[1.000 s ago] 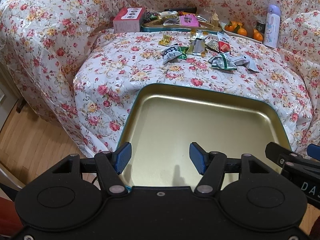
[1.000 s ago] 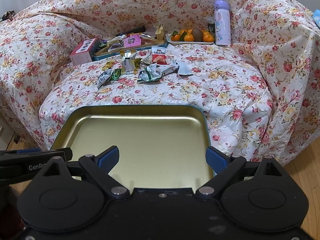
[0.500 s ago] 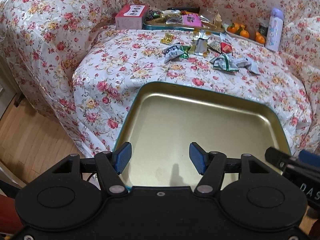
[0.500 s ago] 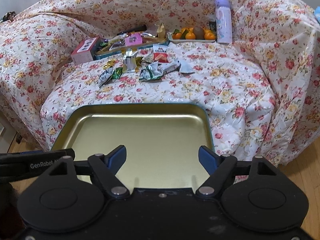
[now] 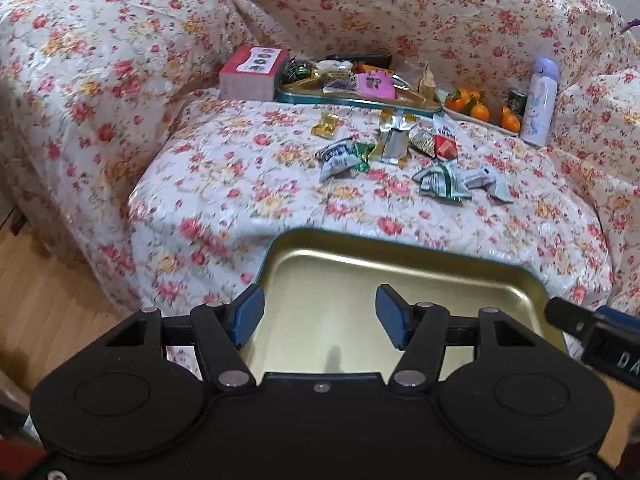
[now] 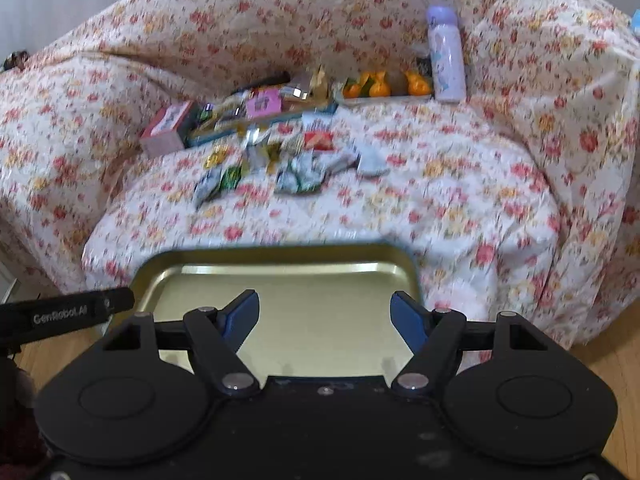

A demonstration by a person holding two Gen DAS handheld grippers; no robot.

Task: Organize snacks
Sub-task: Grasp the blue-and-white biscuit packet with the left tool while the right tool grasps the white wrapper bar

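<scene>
While both jaws stand apart, closing, one empty gold tray (image 5: pixel 404 280), roughly ten loose snack packets (image 5: pixel 400 156).

Tray (image 5: pixel 400 264) at sofa's (image 5: pixel 240 208) front edge, loose snacks (image 5: pixel 400 152) behind (drink bottle (image 5: pixel 538 104) far right)

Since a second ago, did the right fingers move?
Yes. The right gripper has just been closing, nothing between its fingers; the right one now sits inside the gold tray's right rim, not outside.
</scene>
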